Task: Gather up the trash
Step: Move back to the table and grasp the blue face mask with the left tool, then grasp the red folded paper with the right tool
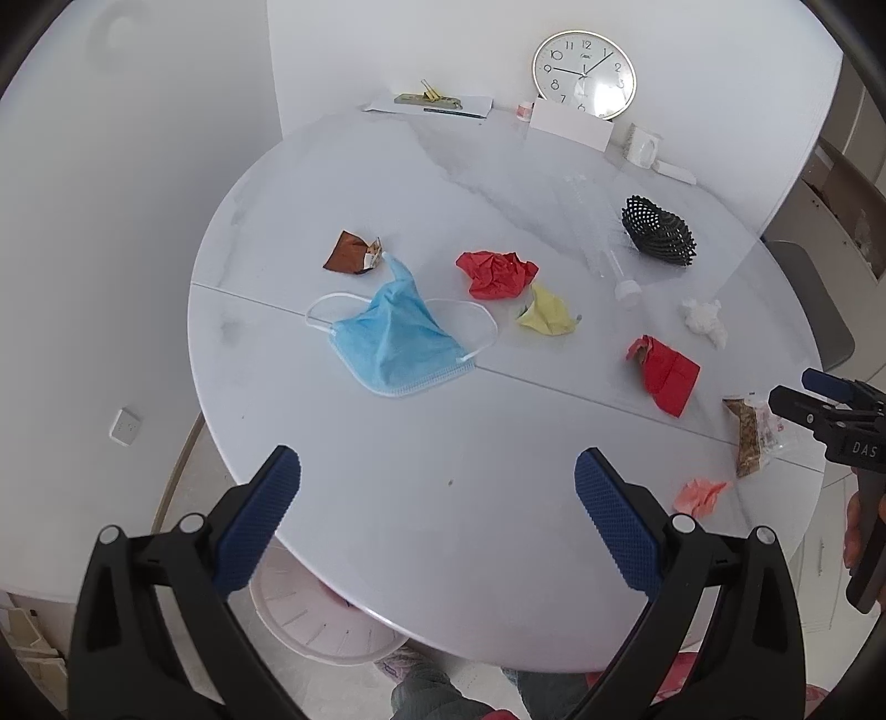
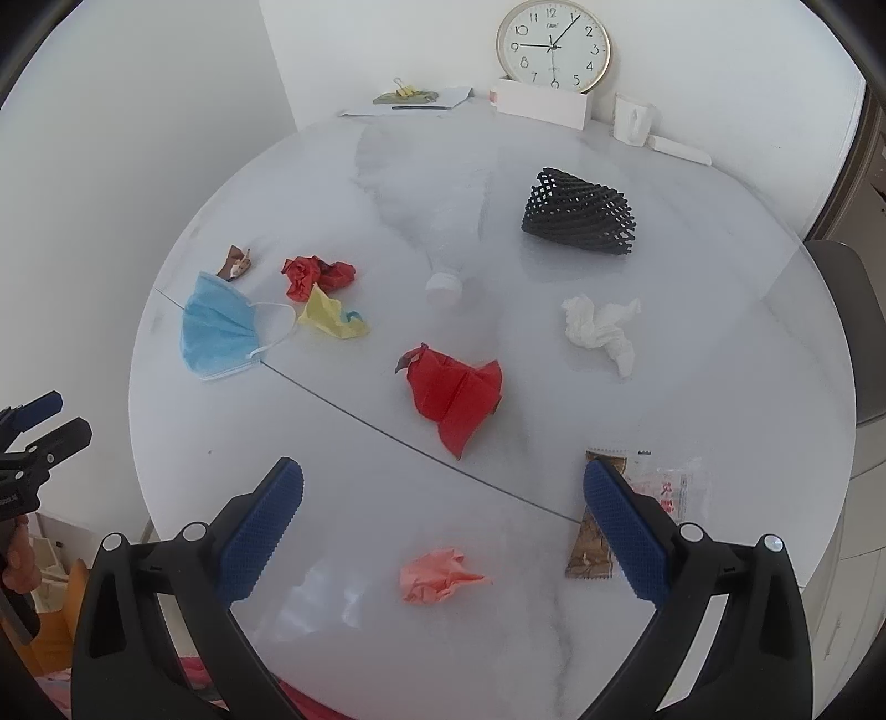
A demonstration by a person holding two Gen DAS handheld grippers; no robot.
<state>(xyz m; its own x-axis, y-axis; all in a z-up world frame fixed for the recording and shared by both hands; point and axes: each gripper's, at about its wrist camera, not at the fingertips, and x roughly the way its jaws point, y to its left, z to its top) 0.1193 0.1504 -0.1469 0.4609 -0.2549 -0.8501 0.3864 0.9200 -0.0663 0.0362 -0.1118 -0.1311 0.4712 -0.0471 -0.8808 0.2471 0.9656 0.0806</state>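
Trash lies scattered on a round white table (image 1: 387, 526). A blue face mask (image 1: 396, 338) sits ahead of my left gripper (image 1: 437, 487), which hangs open and empty over the near table edge. Around the mask lie a brown wrapper (image 1: 349, 253), crumpled red paper (image 1: 495, 274) and yellow paper (image 1: 545, 313). My right gripper (image 2: 443, 498) is open and empty above a pink paper ball (image 2: 437, 576). Folded red paper (image 2: 457, 393), a white tissue (image 2: 601, 329), a clear bottle (image 2: 443, 243), black foam netting (image 2: 581, 213) and a snack packet (image 2: 659, 487) lie beyond it.
A wall clock (image 2: 554, 47), a white card (image 2: 540, 105), a mug (image 2: 631, 124) and papers with a binder clip (image 2: 407, 94) stand at the table's far edge. A pale pink bin (image 1: 326, 626) sits on the floor under the near edge. A grey chair (image 2: 853, 332) stands right.
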